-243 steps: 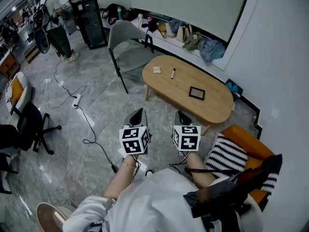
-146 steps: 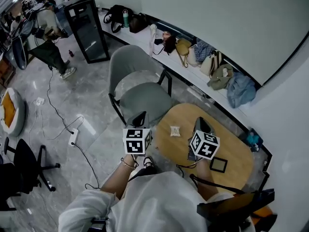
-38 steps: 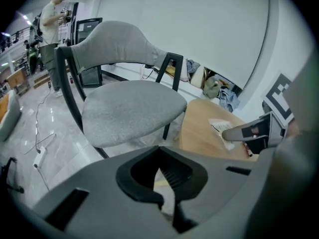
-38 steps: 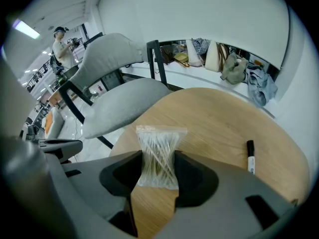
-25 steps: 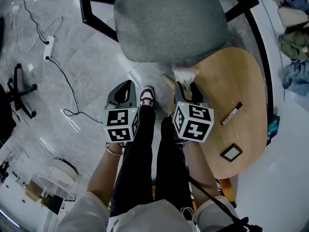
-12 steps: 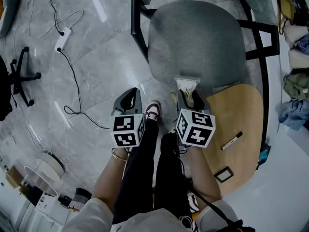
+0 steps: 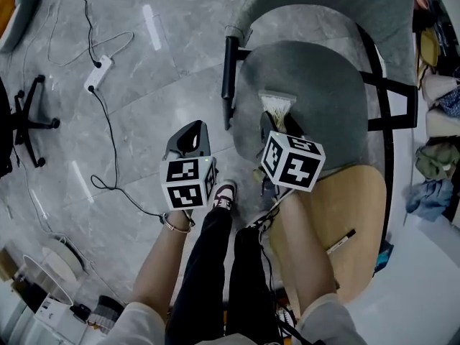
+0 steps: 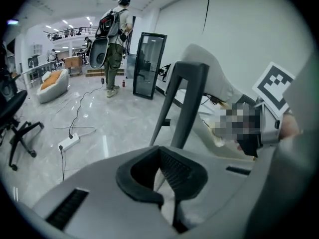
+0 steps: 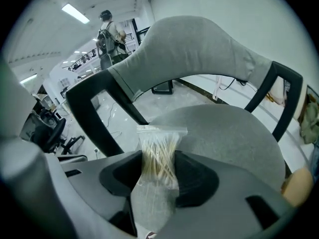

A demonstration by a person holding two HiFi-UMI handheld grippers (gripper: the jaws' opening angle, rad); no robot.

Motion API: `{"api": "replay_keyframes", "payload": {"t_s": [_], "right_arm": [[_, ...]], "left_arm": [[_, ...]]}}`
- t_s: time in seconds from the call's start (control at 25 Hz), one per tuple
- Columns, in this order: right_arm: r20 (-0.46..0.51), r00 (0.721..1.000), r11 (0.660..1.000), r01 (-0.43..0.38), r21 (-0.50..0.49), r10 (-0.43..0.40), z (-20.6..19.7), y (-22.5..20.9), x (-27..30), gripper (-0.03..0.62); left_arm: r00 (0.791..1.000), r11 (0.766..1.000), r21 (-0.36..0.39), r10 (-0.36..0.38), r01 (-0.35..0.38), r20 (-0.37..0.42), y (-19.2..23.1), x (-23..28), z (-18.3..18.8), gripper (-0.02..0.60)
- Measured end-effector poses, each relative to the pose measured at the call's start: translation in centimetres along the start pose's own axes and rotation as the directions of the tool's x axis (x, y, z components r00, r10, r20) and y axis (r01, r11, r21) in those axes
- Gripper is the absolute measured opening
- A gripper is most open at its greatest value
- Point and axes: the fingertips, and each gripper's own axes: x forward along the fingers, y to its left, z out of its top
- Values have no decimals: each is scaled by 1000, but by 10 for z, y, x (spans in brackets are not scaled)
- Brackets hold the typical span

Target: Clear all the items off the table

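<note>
My right gripper point(image 7: 277, 121) point(image 9: 158, 171) is shut on a clear zip bag of thin pale sticks point(image 7: 277, 108) point(image 9: 158, 156). The bag stands upright between the jaws, above the front of a grey chair seat point(image 7: 316, 85) point(image 9: 224, 128). My left gripper point(image 7: 192, 129) point(image 8: 160, 156) hangs over the floor left of the chair, its jaws together with nothing in them. The oval wooden table point(image 7: 338, 207) lies behind my right arm, with a marker pen point(image 7: 340, 241) on it.
The chair's black frame and grey back point(image 8: 182, 98) stand close ahead. A power strip point(image 7: 99, 74) and cables trail across the floor at left, beside an office chair base point(image 7: 29, 121). Bags point(image 7: 438, 92) line the right wall. A person with a backpack point(image 8: 113, 39) stands far off beside a black cabinet point(image 8: 145, 66).
Both grippers have travelled away from the table's edge towards the chair; the bag now hangs over the seat. The black frame on the table has dropped out of view.
</note>
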Motion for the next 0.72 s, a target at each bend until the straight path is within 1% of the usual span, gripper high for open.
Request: {"api": "replay_keyframes", "payload": {"t_s": [0.12,0.24,0.32,0.36,0.44,0.64,0.72], "right_arm": [[-7,1000,1000,-3,-3,3,10,6,16,210],[6,1000,999,0,-43,0,14,8,27,218],[19,1000,998,-10,-63,11,16,9,31,235],[25,1000,998,-14,-66,16,16,9,32,255],[38,999,998,-15,-61,17,17,7,31,265],[69,998,1000,-11,-22,13,15,-9,11,263],[77,997,1000,-1,-27,3,10,-18,0,223]], "left_arm": [[1000,1000,-8,4,-4,9,8,8,9,6],[1000,1000,-11,11,-11,11,13,12,10,6],[1000,1000,-12,15,-15,5,15,13,7,6],[1000,1000,-10,16,-16,1,16,14,5,6],[1000,1000,-4,18,-18,-7,16,13,1,6],[1000,1000,-4,19,-19,-18,5,6,-8,6],[1000,1000,3,9,-9,-26,-6,1,-13,6]]}}
